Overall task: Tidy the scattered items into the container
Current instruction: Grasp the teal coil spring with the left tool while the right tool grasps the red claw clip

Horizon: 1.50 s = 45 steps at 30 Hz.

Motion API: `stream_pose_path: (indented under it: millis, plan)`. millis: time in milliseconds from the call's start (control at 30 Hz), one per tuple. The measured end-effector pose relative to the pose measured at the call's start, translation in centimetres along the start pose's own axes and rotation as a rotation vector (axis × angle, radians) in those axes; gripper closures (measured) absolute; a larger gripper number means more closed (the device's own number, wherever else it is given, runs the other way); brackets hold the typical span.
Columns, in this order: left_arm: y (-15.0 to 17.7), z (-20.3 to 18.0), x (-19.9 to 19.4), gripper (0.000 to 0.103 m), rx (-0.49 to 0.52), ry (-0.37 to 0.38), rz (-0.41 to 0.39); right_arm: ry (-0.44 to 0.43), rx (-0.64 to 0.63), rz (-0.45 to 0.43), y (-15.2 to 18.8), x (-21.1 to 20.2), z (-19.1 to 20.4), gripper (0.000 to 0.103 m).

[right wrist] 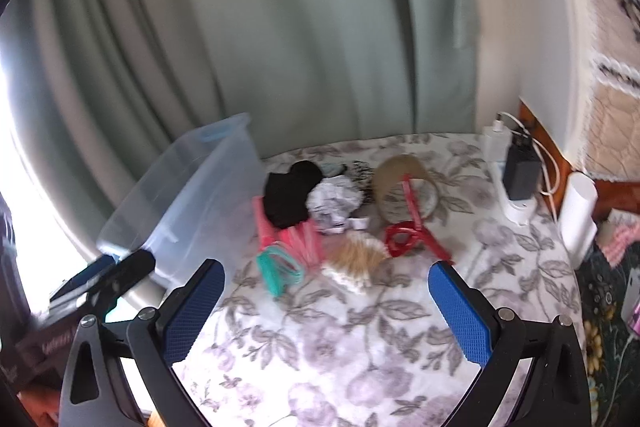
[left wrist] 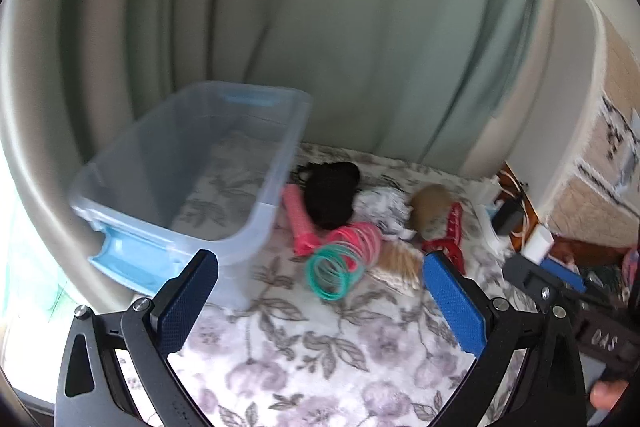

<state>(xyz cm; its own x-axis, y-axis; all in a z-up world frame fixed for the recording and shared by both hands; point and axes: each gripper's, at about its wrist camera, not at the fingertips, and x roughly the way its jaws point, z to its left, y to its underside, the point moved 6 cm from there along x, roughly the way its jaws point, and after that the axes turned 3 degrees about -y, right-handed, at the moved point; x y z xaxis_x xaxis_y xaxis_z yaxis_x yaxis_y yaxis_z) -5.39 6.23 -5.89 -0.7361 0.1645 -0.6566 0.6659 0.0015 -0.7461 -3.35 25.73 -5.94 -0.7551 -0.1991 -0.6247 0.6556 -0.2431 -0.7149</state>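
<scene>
A clear plastic bin (left wrist: 240, 235) with blue handles stands empty on the floral cloth at the left; it also shows in the right wrist view (right wrist: 188, 203). Beside it lies a pile: a pink-and-teal coil spring (left wrist: 344, 259) (right wrist: 284, 259), a pink roller (left wrist: 298, 223), a black cloth (left wrist: 330, 195) (right wrist: 290, 199), crumpled paper (left wrist: 380, 205) (right wrist: 334, 205), a bundle of cotton swabs (left wrist: 400, 263) (right wrist: 356, 259), a tape roll (left wrist: 430, 211) (right wrist: 400, 183) and red scissors (left wrist: 448, 239) (right wrist: 412, 231). My left gripper (left wrist: 320, 303) is open and empty in front of the pile. My right gripper (right wrist: 326, 311) is open and empty too.
Green curtains hang behind. A white power strip with a black charger (right wrist: 520, 175) and a white cylinder (right wrist: 578, 211) stand at the right edge of the floral cloth (right wrist: 340, 347). The other gripper's black body shows at the far right of the left wrist view (left wrist: 580, 311).
</scene>
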Motion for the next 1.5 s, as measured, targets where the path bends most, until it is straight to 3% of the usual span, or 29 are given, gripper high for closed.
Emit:
stream_pose_path:
  millis: [133,267,333,567,800,900,967,1033,1167,1400,1500]
  plan:
    - [1.3,-2.6,1.9,0.001,0.079,0.013,0.052,0.034,0.035,0.01,0.2,0.8,-2.7,0.0]
    - [2.6,-4.5,4.2,0.001,0.091,0.049,0.107,0.042,0.083,0.026,0.4,2.0,-4.9,0.002]
    - [3.1,-5.0,5.4,0.001,0.107,0.03,0.12,0.047,0.101,0.028,0.4,2.7,-5.8,0.002]
    - [3.9,-4.5,11.0,0.009,0.092,-0.025,0.185,0.073,0.088,0.087,0.9,6.5,-8.0,0.014]
    - [4.0,-4.5,14.1,0.015,0.081,-0.021,0.221,0.102,0.079,0.115,-0.3,10.6,-10.0,0.023]
    - [4.2,-4.4,15.0,0.024,0.077,-0.018,0.236,0.102,0.084,0.111,-1.1,11.9,-10.5,0.027]
    - [4.3,-4.4,15.6,0.025,0.074,-0.016,0.246,0.099,0.091,0.116,-1.5,13.0,-10.8,0.03]
    - [4.4,-4.4,16.1,0.035,0.071,-0.014,0.256,0.092,0.096,0.122,-1.7,13.9,-11.0,0.034]
    - [4.6,-4.3,17.3,0.05,0.065,-0.01,0.277,0.086,0.12,0.133,-1.6,15.3,-11.6,0.048]
    - [5.1,-4.4,17.5,0.085,0.051,0.025,0.302,0.071,0.171,0.136,-1.2,15.4,-12.5,0.075]
    - [5.1,-4.4,17.0,0.09,0.047,0.034,0.301,0.066,0.169,0.129,-1.1,14.7,-12.3,0.082]
